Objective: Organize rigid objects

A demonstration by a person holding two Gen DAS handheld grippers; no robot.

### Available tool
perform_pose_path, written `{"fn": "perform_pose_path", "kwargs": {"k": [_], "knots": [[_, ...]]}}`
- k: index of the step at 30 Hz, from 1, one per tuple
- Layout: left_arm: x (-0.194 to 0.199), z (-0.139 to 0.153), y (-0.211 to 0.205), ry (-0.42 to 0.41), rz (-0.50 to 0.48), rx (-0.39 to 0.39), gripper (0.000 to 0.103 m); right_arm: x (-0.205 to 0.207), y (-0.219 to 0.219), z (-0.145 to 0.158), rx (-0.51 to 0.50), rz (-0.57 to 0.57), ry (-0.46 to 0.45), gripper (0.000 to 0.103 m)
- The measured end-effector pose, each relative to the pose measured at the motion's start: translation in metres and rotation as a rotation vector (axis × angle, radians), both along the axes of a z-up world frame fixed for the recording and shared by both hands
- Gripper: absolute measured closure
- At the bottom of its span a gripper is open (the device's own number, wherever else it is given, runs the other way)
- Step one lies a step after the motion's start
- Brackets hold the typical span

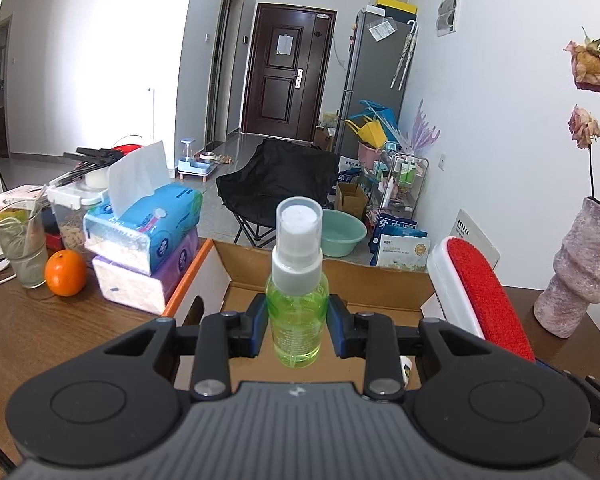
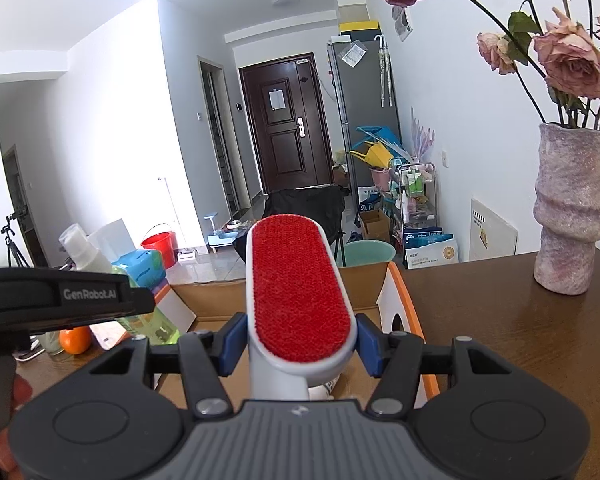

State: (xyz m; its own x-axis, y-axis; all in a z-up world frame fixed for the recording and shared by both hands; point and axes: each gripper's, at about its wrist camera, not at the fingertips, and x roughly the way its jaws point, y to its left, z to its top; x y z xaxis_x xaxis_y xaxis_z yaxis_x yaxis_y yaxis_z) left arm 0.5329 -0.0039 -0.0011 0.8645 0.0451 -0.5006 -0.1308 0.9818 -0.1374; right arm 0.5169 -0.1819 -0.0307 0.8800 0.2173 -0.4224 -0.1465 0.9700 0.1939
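My left gripper (image 1: pixel 298 330) is shut on a green spray bottle (image 1: pixel 297 312) with a clear cap, held upright above an open cardboard box (image 1: pixel 380 284) with an orange rim. In the right wrist view my right gripper (image 2: pixel 300 346) is shut on a white lint brush (image 2: pixel 296 292) with a red pad, held over the same cardboard box (image 2: pixel 364 284). The lint brush (image 1: pixel 480 296) also shows at the right of the left wrist view. The left gripper and its spray bottle (image 2: pixel 140 312) appear at the left of the right wrist view. A small white item lies in the box, mostly hidden.
Stacked tissue packs (image 1: pixel 148 240), an orange (image 1: pixel 65 273), a glass (image 1: pixel 20 248) and a lidded container (image 1: pixel 70 208) sit on the brown table (image 1: pixel 40 332) left of the box. A vase (image 2: pixel 572 208) of dried roses stands on the table at the right.
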Motion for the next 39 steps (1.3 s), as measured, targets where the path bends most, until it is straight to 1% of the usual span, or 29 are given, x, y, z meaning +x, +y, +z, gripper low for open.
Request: {"fn": "perform_pose_path", "kwargs": {"k": [4,12,20,26,28,30,31,32,33,34,35,37,39], "knots": [[0.012,0.0,-0.002,-0.007,-0.001,0.006,0.071,0.01,0.001,-0.003,-0.01,-0.002,0.007,0.047],[0.039,-0.01,-0.003,0.022,0.006,0.02,0.071,0.037,0.004,-0.01,-0.022,-0.017,0.039,0.047],[0.057,-0.026,0.0,0.084,0.054,0.048,0.071,0.059,0.013,-0.02,-0.043,-0.032,0.09,0.047],[0.059,-0.03,0.014,0.106,0.067,0.043,0.071,0.068,0.022,-0.03,-0.082,-0.048,0.126,0.047],[0.059,-0.031,0.017,0.131,0.063,0.034,0.07,0.07,0.023,-0.034,-0.084,-0.053,0.137,0.046],[0.056,-0.03,0.021,0.126,0.08,0.035,0.058,0.074,0.022,-0.036,-0.084,-0.043,0.163,0.045],[0.054,-0.029,0.022,0.117,0.084,0.049,0.039,0.075,0.021,-0.036,-0.078,-0.034,0.17,0.042],[0.051,-0.028,0.022,0.107,0.09,0.064,0.018,0.075,0.02,-0.035,-0.071,-0.026,0.173,0.036],[0.048,-0.027,0.022,0.098,0.1,0.079,0.011,0.073,0.018,-0.033,-0.064,-0.026,0.163,0.018],[0.045,-0.026,0.021,0.087,0.109,0.093,0.005,0.068,0.016,-0.03,-0.053,-0.042,0.138,0.006],[0.043,-0.025,0.022,0.081,0.113,0.102,0.003,0.064,0.014,-0.026,-0.043,-0.059,0.121,0.001],[0.04,-0.023,0.024,0.08,0.114,0.097,0.0,0.058,0.009,-0.019,-0.03,-0.059,0.101,0.0],[0.039,-0.022,0.026,0.085,0.115,0.091,0.0,0.054,0.005,-0.014,-0.014,-0.062,0.083,0.0]]}}
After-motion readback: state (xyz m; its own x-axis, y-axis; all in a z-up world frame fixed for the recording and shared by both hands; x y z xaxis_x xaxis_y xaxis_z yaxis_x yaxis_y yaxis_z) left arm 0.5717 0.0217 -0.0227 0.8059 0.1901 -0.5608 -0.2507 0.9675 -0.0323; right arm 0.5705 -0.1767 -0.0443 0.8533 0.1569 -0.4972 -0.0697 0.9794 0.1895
